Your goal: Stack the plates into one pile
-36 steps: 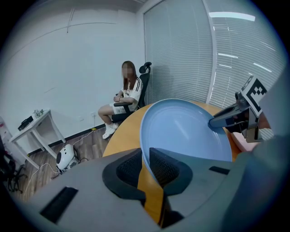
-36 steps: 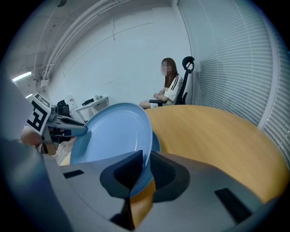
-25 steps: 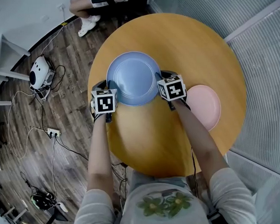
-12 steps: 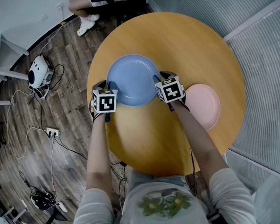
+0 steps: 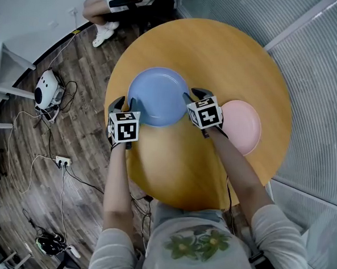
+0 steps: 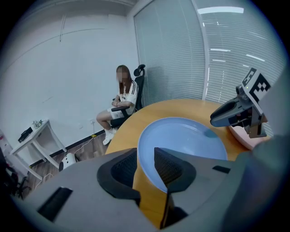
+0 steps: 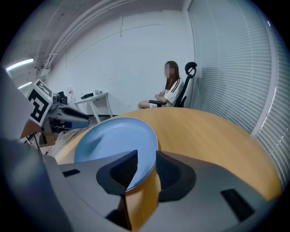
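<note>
**A:** What is being altered at the blue plate (image 5: 158,96)?

**B:** It is being let go. The jaws of the left gripper (image 6: 144,154) and the right gripper (image 7: 146,156) have just been opening. The rim is still being straddled on both sides, yet it is no longer being pinched, and a gap is being shown beside the pads in each gripper view.

**A:** And where is the plate being left?

**B:** It is being left on the left part of the round table (image 5: 219,54), seemingly flat, though its underside is being hidden from every view. Against a second ago it is being seen slightly smaller and lower from the head view, so it is probably being set down.

**A:** What is being implied for the pile?

**B:** Nothing is being stacked yet. The pink plate (image 5: 241,126) is being kept well apart, on the right, and is being left for the next pick-up.
</note>
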Tool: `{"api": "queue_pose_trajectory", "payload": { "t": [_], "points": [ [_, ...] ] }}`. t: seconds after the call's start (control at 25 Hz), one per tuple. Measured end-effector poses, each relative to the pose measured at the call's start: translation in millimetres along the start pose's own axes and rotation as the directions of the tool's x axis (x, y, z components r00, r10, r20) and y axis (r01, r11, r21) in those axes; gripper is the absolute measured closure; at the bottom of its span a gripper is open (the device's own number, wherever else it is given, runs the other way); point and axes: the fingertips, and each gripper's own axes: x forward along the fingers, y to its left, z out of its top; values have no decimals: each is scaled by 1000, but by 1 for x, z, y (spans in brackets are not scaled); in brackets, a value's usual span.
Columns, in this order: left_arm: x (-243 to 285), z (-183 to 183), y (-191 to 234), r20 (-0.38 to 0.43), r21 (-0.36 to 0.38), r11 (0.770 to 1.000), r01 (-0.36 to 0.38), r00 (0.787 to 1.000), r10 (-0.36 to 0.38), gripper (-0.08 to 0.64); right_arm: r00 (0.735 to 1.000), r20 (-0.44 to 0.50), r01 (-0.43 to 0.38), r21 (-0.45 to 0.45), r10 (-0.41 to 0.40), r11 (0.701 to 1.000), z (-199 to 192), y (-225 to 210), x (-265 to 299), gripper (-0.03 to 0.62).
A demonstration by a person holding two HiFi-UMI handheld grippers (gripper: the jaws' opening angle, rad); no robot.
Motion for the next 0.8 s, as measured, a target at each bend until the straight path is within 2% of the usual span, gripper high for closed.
{"api": "queue_pose_trajectory", "payload": {
  "t": [0.12, 0.2, 0.32, 0.4, 0.56, 0.8],
  "points": [
    [-22, 4, -14, 56, 24, 1000, 15, 998, -16, 443, 998, 58, -20, 36, 17, 999, 0, 4, -26, 463],
    [-40, 7, -22, 90, 19, 1000, 22, 996, -24, 474, 994, 102, -39, 56, 33, 998, 0, 8, -47, 509],
    [-73, 8, -37, 144, -18, 999, 41, 989, -38, 514, 988, 148, -63, 71, 52, 996, -10, 20, -80, 532],
    [-93, 4, -54, 167, -53, 995, 82, 983, -73, 530, 987, 156, -62, 76, 49, 995, -24, 24, -98, 535],
    [-128, -20, -110, 161, -127, 965, 231, 964, -210, 541, 987, 155, -60, 122, 40, 991, -59, 30, -135, 540],
    [-164, -68, -188, 113, -170, 926, 336, 940, -321, 541, 993, 107, -61, 185, 41, 981, -131, 47, -186, 540]
  ]
}}
